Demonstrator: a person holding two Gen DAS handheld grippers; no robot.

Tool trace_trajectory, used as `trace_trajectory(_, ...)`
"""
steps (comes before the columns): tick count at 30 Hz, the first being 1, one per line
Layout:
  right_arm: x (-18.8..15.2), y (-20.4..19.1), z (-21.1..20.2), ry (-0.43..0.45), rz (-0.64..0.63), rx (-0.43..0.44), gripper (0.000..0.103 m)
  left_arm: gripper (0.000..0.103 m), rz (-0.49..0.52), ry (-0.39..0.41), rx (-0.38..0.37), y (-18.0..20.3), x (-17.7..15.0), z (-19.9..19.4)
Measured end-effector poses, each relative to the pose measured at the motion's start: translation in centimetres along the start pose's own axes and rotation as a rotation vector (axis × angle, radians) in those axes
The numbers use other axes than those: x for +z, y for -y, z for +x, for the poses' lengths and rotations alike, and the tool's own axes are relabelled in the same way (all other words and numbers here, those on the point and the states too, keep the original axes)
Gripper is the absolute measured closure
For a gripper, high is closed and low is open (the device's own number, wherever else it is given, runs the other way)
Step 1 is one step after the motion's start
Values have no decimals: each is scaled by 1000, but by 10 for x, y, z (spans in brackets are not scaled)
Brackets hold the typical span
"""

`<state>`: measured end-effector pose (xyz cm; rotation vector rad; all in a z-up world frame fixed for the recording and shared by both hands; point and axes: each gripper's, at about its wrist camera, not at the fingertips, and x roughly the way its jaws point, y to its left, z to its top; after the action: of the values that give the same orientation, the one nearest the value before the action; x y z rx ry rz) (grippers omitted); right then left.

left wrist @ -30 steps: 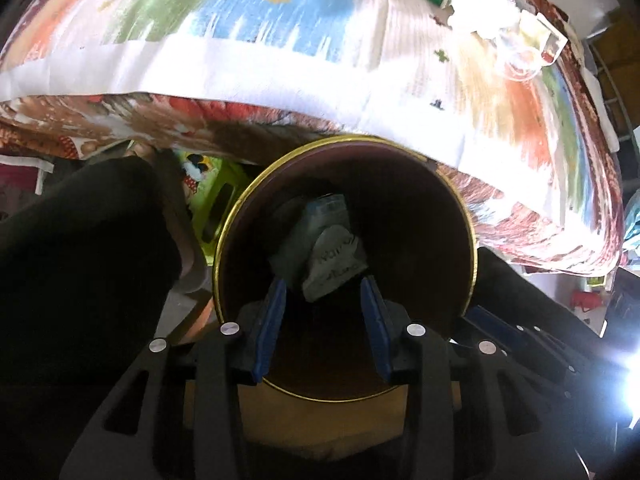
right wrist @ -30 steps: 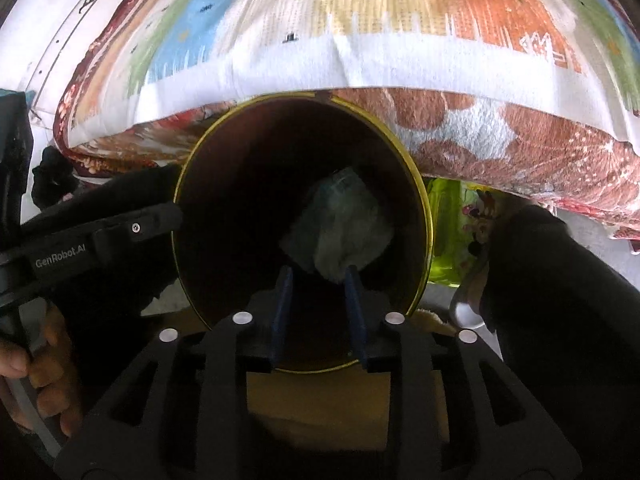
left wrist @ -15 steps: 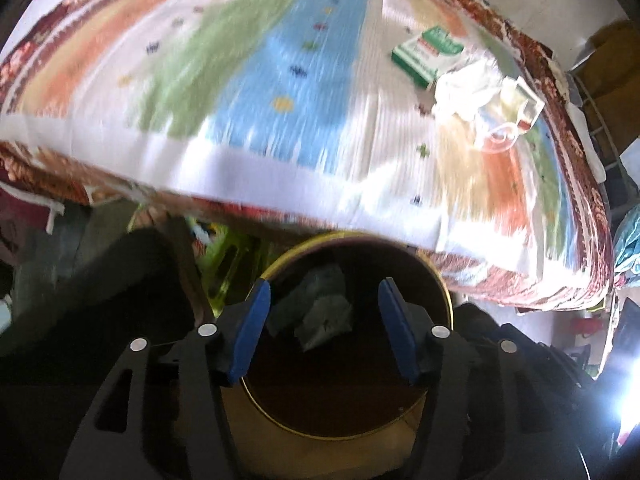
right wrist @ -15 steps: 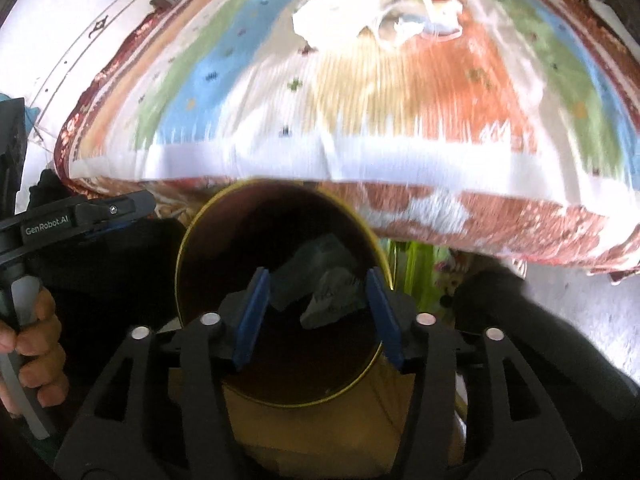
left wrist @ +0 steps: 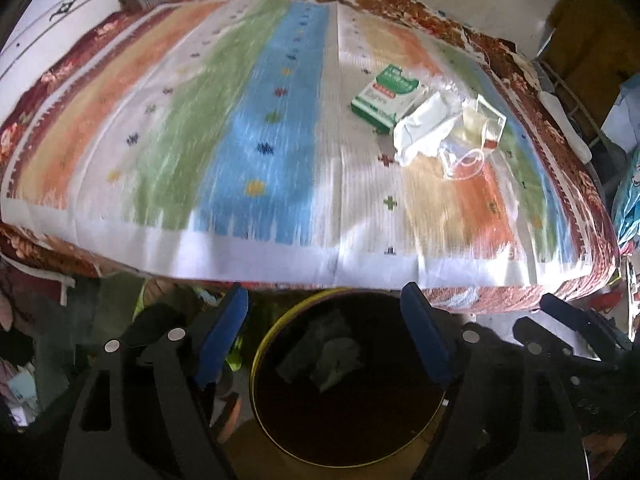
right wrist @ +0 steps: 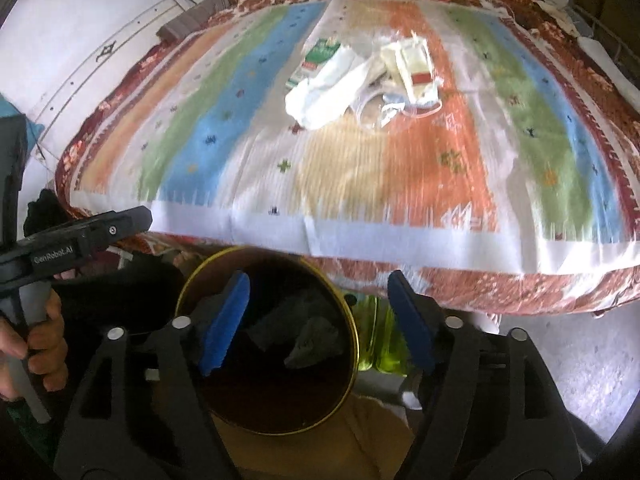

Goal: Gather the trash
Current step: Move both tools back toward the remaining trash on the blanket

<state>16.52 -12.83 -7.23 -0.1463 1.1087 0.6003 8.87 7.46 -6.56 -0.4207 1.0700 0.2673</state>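
Centrally, crumpled trash (left wrist: 328,354) lay at the bottom of a dark, gold-rimmed bin (left wrist: 256,364), below and between the wide-spread blue fingers (left wrist: 222,334) of the left gripper (left wrist: 326,334), which held nothing. Seen from the right wrist, the same wads (right wrist: 308,336) sat in the bin (right wrist: 354,344), beneath the empty, wide-open right gripper (right wrist: 318,320); its left finger (right wrist: 224,320) overlapped the bin mouth. Farther out, uncollected trash remained on the striped bed cover (left wrist: 256,132), well apart from both grippers: a green-and-white carton (left wrist: 386,96), touching it a crumpled white paper (left wrist: 424,126), and beside that a clear plastic wrapper (left wrist: 476,132). A bare hand (right wrist: 40,344) gripped the left tool's handle.
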Motion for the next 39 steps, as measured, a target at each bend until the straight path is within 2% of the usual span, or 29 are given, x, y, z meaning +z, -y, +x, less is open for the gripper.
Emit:
trace_trajectory(3,5,3,-2,-3,18,54,27,19,43,27,-3,5,8,-5)
trace_trajectory(7,13,3,-8,17,7,32,25,15,92,59,-4,9,23,-8)
trace_trajectory(10,17,5,-13,32,-1,26,21,13,87,83,-45,10,32,-13)
trace_trajectory(13,24,9,-17,47,2,23,14,7,112,108,-38,14,39,-15)
trace_trajectory(17,38,12,-25,70,-12,34,10,6,135,106,-47,19,48,-12)
trace_trajectory(20,51,13,-33,112,-48,2,9,6,148,96,-50,22,54,-9)
trace_trajectory(23,64,20,-34,135,-61,-29,9,6,147,145,-29,23,64,-13)
trace_trajectory(26,74,26,-34,137,-38,1,9,6,155,207,-51,23,76,-22)
trace_trajectory(30,87,30,-36,170,-60,-45,9,6,202,190,-59,31,92,-14)
trace_trajectory(33,97,35,-34,184,-47,-35,9,6,225,174,-60,35,101,-3)
trace_trajectory(39,119,45,-25,196,-33,-60,9,6,171,127,-142,28,116,18)
